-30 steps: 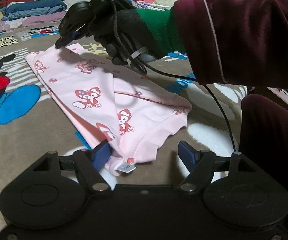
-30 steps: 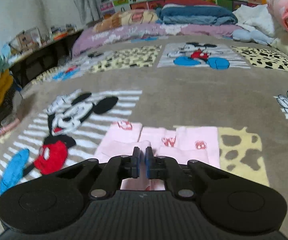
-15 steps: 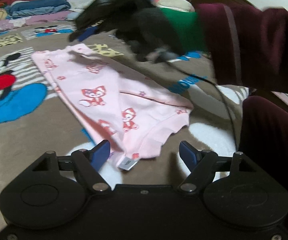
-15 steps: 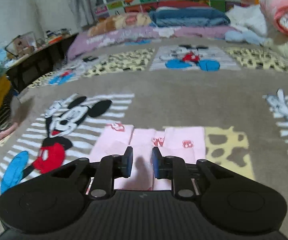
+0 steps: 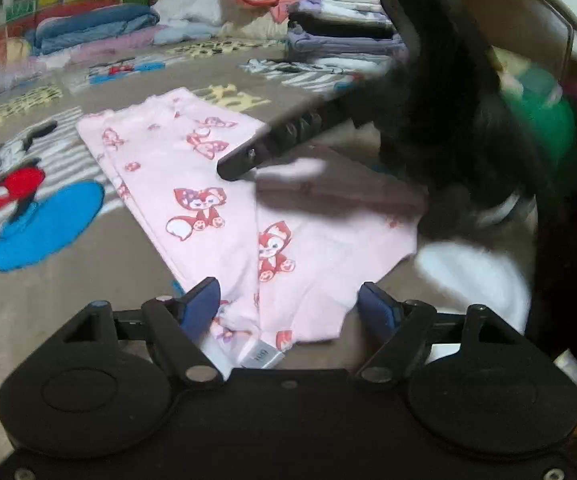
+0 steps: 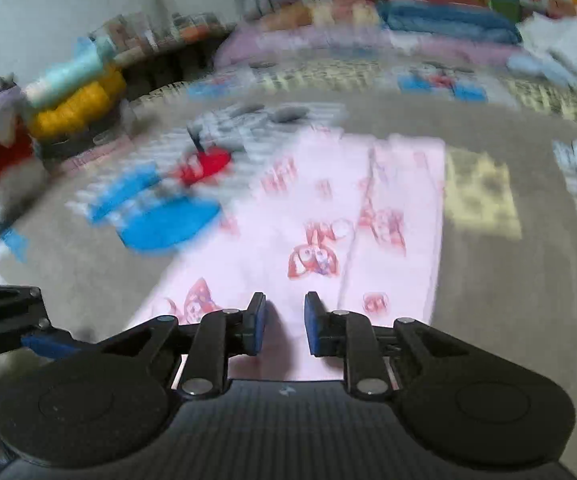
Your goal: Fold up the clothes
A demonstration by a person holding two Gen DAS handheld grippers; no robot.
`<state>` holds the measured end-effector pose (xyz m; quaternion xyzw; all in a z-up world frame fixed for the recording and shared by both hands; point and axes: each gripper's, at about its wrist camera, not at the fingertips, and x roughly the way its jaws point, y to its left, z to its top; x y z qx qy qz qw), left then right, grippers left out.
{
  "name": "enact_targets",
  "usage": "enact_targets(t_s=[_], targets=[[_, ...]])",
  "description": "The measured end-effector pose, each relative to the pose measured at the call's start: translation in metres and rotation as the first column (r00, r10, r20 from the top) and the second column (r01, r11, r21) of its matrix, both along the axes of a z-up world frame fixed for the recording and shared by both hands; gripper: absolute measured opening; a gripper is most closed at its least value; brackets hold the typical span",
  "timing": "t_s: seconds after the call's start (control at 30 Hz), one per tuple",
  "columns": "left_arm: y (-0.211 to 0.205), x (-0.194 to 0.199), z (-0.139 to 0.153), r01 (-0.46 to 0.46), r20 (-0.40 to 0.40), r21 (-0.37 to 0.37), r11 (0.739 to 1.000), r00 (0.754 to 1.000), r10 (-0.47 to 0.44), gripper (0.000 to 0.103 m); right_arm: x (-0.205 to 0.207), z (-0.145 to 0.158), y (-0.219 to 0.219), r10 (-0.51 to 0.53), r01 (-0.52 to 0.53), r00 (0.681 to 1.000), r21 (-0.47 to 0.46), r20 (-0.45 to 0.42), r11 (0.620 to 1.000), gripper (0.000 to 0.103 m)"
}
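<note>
A pink garment with red fox prints (image 5: 224, 200) lies folded lengthwise on the brown cartoon blanket. My left gripper (image 5: 288, 304) is open and empty, its blue pads either side of the garment's near hem and white label (image 5: 260, 356). The right gripper shows in the left wrist view (image 5: 240, 164) as a blurred black shape above the garment's middle. In the right wrist view the right gripper (image 6: 284, 320) is open and empty, low over the pink garment (image 6: 328, 240), which runs away from it. The left gripper's edge shows at the lower left (image 6: 8, 320).
The brown blanket (image 5: 68, 280) has Mickey Mouse prints (image 5: 12, 188). Stacks of folded clothes (image 5: 328, 32) and bedding (image 5: 96, 28) stand at the back. Yellow and red items (image 6: 76, 104) sit on the far left in the right wrist view. The person's dark sleeve (image 5: 568, 240) fills the right.
My right gripper let go of the garment's far corner, opened, and swung back toward the near end. The far corner now lies flat. My left gripper stayed open at the hem.
</note>
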<state>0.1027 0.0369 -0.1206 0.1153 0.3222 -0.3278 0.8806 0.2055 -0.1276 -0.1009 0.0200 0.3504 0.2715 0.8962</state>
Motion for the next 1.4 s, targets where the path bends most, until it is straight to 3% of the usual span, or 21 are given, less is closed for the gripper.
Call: enact_targets(t_s=[0.1, 0.23, 0.4, 0.57, 0.67, 0.73, 0.83, 0.93, 1.07, 1.27, 1.37, 1.4], targets=[[0.001, -0.008, 0.003, -0.013, 0.002, 0.01, 1.0, 1.0, 0.013, 0.082, -0.002, 0.01, -0.006, -0.045, 0.046, 0.999, 0.04, -0.014, 0.998, 0.023], [0.007, -0.022, 0.004, -0.03, 0.04, 0.056, 0.998, 0.999, 0.027, 0.082, -0.029, 0.027, -0.021, -0.036, 0.036, 0.997, 0.006, 0.061, 0.999, 0.032], [0.009, -0.042, 0.0, -0.075, 0.159, 0.16, 0.984, 0.986, 0.049, 0.081, -0.08, 0.022, -0.062, -0.088, 0.094, 0.984, -0.034, 0.155, 0.995, 0.033], [0.002, -0.061, -0.008, -0.08, 0.319, 0.309, 0.948, 0.948, -0.023, 0.079, -0.135, 0.008, -0.089, -0.1, 0.118, 0.963, -0.06, 0.252, 0.991, 0.036], [-0.007, -0.069, -0.015, -0.097, 0.396, 0.423, 0.901, 0.914, -0.087, 0.079, -0.163, -0.003, -0.085, 0.001, 0.057, 0.953, -0.183, 0.302, 0.981, 0.041], [-0.014, -0.073, -0.019, -0.107, 0.43, 0.492, 0.864, 0.893, -0.134, 0.079, -0.176, -0.011, -0.076, 0.091, 0.006, 0.946, -0.296, 0.313, 0.955, 0.042], [-0.025, -0.075, -0.027, -0.114, 0.465, 0.587, 0.801, 0.858, -0.218, 0.077, -0.184, -0.02, -0.053, 0.19, -0.002, 0.918, -0.477, 0.347, 0.879, 0.043], [-0.031, -0.072, -0.033, -0.132, 0.492, 0.628, 0.767, 0.831, -0.261, 0.077, -0.188, -0.031, -0.034, 0.265, 0.019, 0.882, -0.59, 0.39, 0.807, 0.044], [-0.034, -0.062, -0.035, -0.155, 0.522, 0.627, 0.763, 0.811, -0.265, 0.077, -0.183, -0.041, -0.015, 0.337, 0.065, 0.831, -0.677, 0.444, 0.733, 0.043], [-0.039, -0.053, -0.037, -0.176, 0.554, 0.622, 0.763, 0.787, -0.27, 0.077, -0.171, -0.048, 0.0, 0.353, 0.113, 0.803, -0.704, 0.481, 0.701, 0.043], [-0.038, -0.061, -0.036, -0.19, 0.545, 0.625, 0.757, 0.801, -0.248, 0.07, -0.17, -0.049, 0.005, 0.365, 0.132, 0.791, -0.719, 0.491, 0.682, 0.043], [-0.037, -0.066, -0.036, -0.194, 0.548, 0.636, 0.747, 0.795, -0.26, 0.07, -0.173, -0.048, 0.005, 0.371, 0.123, 0.798, -0.73, 0.475, 0.672, 0.043]])
